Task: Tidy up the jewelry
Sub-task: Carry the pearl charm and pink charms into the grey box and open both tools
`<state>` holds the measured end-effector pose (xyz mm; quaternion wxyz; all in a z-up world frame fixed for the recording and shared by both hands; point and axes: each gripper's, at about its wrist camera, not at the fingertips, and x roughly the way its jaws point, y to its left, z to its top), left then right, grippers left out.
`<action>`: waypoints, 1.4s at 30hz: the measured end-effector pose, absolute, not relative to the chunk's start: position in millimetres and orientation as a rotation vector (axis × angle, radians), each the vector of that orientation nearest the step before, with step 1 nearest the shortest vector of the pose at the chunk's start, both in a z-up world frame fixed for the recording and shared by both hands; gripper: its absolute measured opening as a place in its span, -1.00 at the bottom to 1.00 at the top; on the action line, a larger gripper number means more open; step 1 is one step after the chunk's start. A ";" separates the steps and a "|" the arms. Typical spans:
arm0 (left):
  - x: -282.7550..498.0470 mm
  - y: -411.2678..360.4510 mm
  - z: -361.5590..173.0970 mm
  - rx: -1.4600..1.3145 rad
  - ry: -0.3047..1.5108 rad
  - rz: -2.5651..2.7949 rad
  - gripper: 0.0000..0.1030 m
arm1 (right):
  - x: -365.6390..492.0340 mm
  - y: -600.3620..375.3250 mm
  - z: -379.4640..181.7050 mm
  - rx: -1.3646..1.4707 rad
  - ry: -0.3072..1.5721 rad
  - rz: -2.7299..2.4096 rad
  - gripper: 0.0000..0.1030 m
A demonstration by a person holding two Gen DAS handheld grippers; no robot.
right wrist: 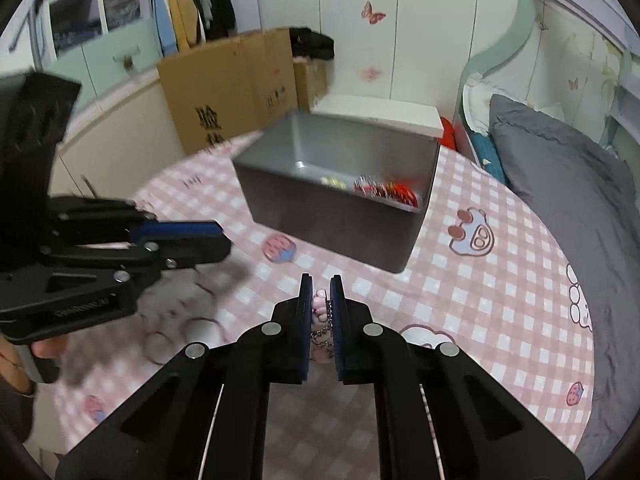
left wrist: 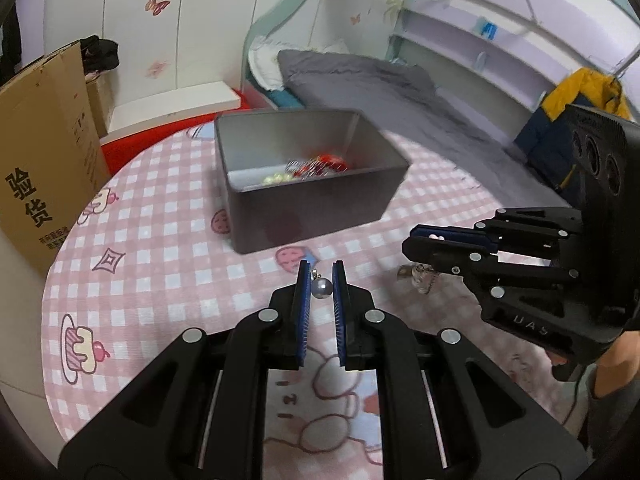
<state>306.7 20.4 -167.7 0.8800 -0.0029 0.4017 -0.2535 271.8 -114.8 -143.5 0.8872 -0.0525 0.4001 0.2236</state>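
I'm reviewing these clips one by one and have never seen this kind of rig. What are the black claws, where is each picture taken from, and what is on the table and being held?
There is no robot here: a person holds a two-finger gripper in each hand, and each gripper carries a fisheye camera looking forward along its fingers. One picture comes from the left gripper, the other from the right gripper; each view also shows the other gripper from the side. Below is a round table under a pink checked tablecloth. On it stands a grey box already holding pearly beads and red and silver jewelry. The left gripper is shut on the thin link of a grey pearl pendant. The right gripper is shut on a pink bead piece with a chain.
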 end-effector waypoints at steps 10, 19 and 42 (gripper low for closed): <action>293.2 20.3 -112.0 -0.072 0.758 -0.615 -0.79 | 251.6 -118.1 -75.2 -0.041 0.726 0.513 -0.86; 318.2 12.1 -86.8 -0.061 0.756 -0.598 -0.79 | 277.1 -118.6 -49.0 -0.022 0.690 0.505 -0.86; 406.9 -19.0 -141.5 0.044 0.843 -0.476 -0.78 | 361.3 -119.4 -100.7 -0.010 0.747 0.467 -0.86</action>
